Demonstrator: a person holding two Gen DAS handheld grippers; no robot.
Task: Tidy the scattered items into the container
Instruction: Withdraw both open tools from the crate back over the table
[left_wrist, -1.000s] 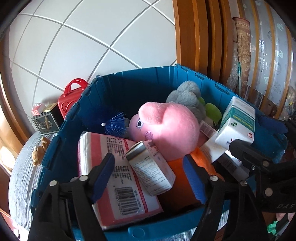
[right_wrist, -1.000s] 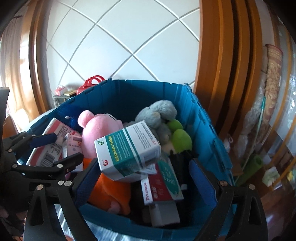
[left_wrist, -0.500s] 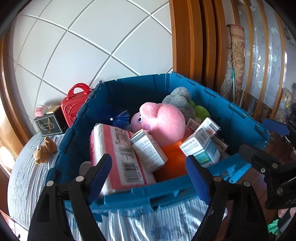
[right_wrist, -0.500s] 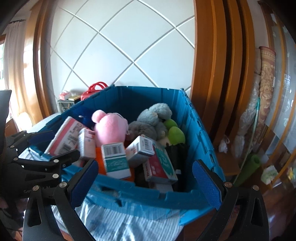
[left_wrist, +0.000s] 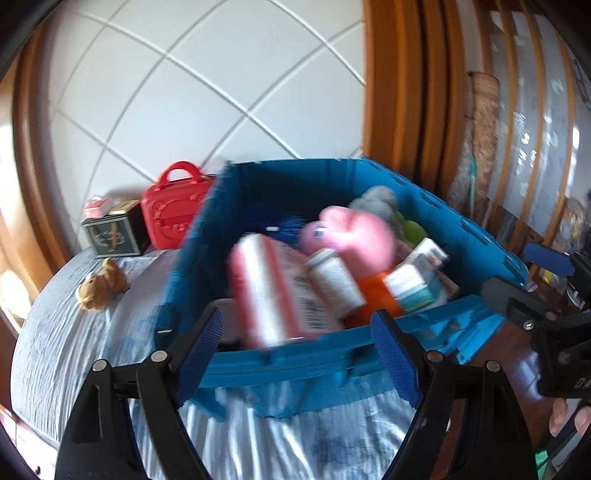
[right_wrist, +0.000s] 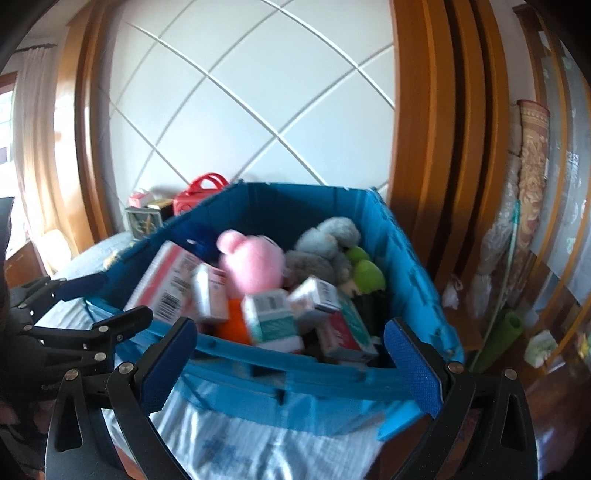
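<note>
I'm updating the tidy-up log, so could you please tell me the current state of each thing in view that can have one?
Blue crate: open-topped, nearly full.
Pink plush: inside the crate, among boxes.
Teal-and-white box: inside the crate, tilted.
Small brown toy: outside the crate, on the bedspread.
Red case: shut, outside the crate.
Left gripper: open, empty.
Right gripper: open, empty.

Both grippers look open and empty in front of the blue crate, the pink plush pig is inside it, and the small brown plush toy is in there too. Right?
Not quite. The small brown plush toy is not in the blue crate; the left wrist view shows it lying on the cloth to the crate's left, near the red case. The rest holds: left gripper and right gripper are open and empty, and the pink plush pig is inside.
</note>
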